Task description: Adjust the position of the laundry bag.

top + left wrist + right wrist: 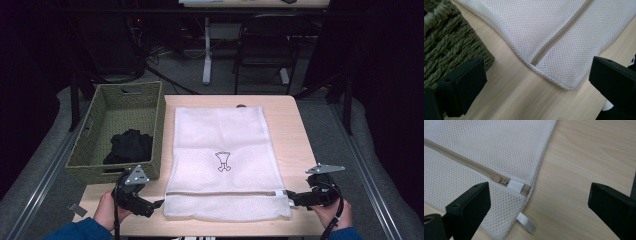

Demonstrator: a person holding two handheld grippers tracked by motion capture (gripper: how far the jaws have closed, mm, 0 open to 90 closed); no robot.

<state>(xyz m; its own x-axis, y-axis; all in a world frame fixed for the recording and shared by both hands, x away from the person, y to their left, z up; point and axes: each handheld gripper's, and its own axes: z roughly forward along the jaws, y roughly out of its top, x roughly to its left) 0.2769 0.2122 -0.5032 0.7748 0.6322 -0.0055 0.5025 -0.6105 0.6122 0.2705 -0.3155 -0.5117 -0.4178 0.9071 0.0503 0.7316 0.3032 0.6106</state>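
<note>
A white mesh laundry bag (220, 145) lies flat on the wooden table (292, 135), with a small black print in its middle and a beige zipper (225, 194) across its near end. My left gripper (157, 204) is open just off the bag's near left corner (564, 85), with its jaws wide apart above the table. My right gripper (292, 199) is open at the bag's near right edge. The zipper pull and its white tab (514, 186) lie between its jaws. A second white tab (525, 222) sticks out from the bag's edge.
A green woven basket (159, 135) stands on the table's left side and touches the bag's left edge. A black garment (129, 146) lies in it. Bare table runs along the bag's right. A dark chair (265, 45) and a desk leg (206, 50) stand beyond the table.
</note>
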